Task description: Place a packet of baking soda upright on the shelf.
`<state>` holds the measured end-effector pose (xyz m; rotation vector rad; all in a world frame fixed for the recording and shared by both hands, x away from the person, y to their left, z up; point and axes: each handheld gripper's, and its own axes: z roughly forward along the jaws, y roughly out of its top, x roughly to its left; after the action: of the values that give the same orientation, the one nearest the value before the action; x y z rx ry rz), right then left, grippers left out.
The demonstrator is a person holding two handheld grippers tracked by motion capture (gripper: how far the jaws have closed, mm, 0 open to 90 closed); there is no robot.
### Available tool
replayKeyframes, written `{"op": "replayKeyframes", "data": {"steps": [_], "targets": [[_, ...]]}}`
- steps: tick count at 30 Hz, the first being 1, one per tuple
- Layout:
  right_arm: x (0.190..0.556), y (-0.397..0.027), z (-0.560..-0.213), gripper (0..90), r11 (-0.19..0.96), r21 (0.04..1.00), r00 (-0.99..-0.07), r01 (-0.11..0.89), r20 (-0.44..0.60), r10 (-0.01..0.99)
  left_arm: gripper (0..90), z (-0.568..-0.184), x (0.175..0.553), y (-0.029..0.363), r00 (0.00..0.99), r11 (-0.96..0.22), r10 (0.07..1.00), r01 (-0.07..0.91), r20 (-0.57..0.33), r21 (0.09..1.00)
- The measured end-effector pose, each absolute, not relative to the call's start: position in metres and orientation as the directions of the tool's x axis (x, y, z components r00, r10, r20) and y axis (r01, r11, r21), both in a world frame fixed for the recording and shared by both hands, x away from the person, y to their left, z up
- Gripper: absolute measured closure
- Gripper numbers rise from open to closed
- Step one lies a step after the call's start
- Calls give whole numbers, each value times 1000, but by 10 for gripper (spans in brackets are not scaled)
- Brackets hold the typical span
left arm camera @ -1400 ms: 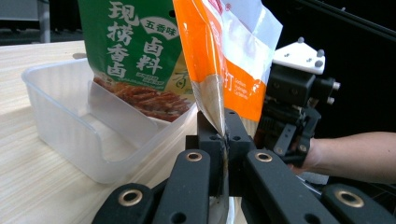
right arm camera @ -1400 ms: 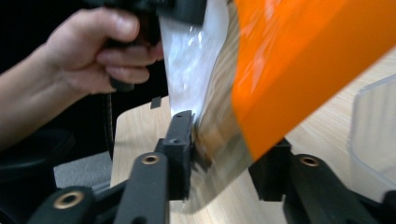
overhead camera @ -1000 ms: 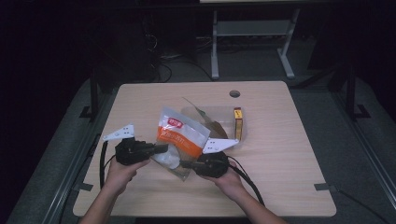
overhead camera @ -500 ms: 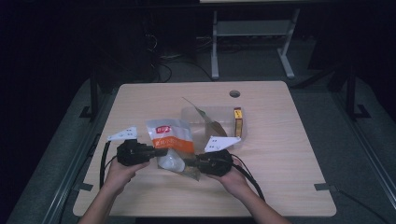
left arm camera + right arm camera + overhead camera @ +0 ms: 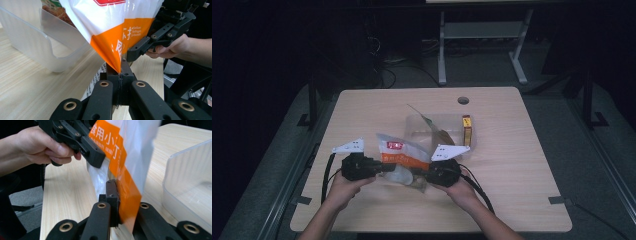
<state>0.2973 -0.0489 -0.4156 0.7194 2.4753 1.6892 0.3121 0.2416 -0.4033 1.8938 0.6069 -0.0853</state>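
Observation:
A white and orange snack bag [image 5: 398, 152] hangs between my two grippers, above the near half of the table. My left gripper [image 5: 388, 168] is shut on an orange corner of the bag [image 5: 117, 57]. Its jaws meet on the film and have just been closing further. My right gripper [image 5: 421, 173] is shut on the opposite orange edge of the bag [image 5: 125, 182], and its jaws have also just been closing. In the left gripper view the right gripper [image 5: 160, 35] shows behind the bag. In the right gripper view the left gripper [image 5: 80, 140] shows at upper left.
A clear plastic container [image 5: 432, 125] stands just beyond the bag, with a brownish snack pack [image 5: 442, 136] in it. A yellow box [image 5: 467, 130] lies at its right side. The container's wall [image 5: 45, 47] [image 5: 190, 185] is close to both grippers. A round hole [image 5: 463, 100] sits near the far edge.
The bag has swung from a tilt toward the container to hanging lower and nearer me between the grippers. Both hands have hardly shifted.

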Motion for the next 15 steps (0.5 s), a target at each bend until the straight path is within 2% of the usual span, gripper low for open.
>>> {"op": "replayKeyframes", "data": {"steps": [9,15], "targets": [[296,-54,-408,900,286,899,-901,332,213,379,861,-402,311,241,878,-274,368,418,-307,866],[294,-63,-399,900,273,903,-898,330,212,384,592,-402,311,238,870,-309,416,410,-266,858]]}}
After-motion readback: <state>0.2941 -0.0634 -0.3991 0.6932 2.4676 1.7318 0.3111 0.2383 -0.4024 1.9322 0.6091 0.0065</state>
